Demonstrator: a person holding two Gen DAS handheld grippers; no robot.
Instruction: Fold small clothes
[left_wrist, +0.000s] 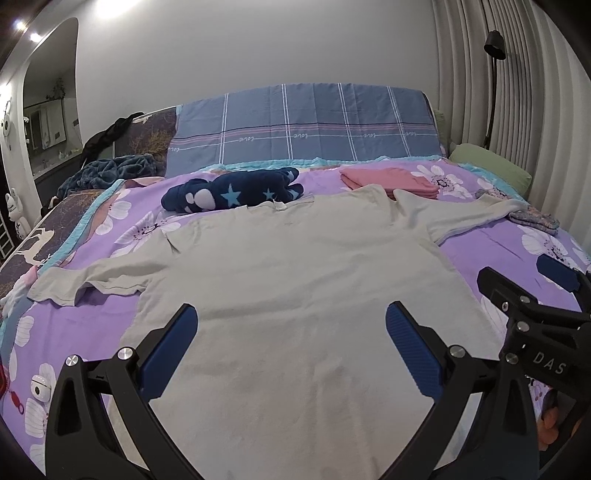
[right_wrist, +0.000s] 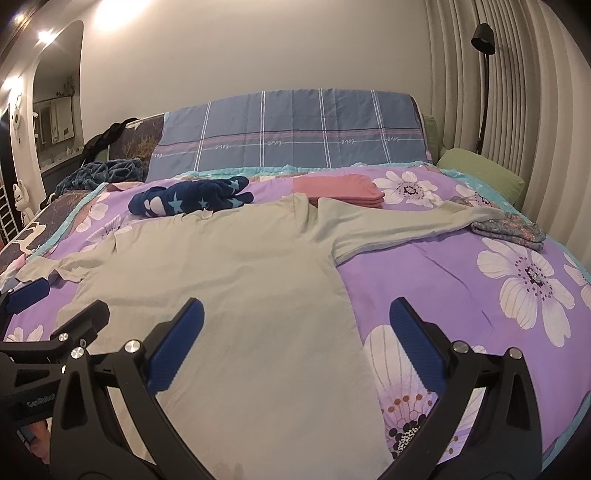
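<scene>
A pale grey-green long-sleeved shirt (left_wrist: 295, 273) (right_wrist: 229, 266) lies spread flat on the purple flowered bedspread (right_wrist: 424, 280), sleeves stretched out to both sides. My left gripper (left_wrist: 291, 325) hovers open over the shirt's lower body, nothing between its blue pads. My right gripper (right_wrist: 295, 321) is open too, above the shirt's right hem edge, one finger over the cloth and the other over the bedspread. Each gripper shows at the edge of the other's view: the right gripper (left_wrist: 524, 288) and the left gripper (right_wrist: 55, 306).
Behind the shirt lie a navy star-patterned bundle (left_wrist: 232, 190), a folded pink garment (left_wrist: 391, 181) and a folded grey patterned piece (right_wrist: 509, 227) under the right sleeve end. A blue plaid cover (left_wrist: 306, 125) leans at the headboard; a green pillow (right_wrist: 480, 170) and floor lamp (right_wrist: 484, 74) stand right.
</scene>
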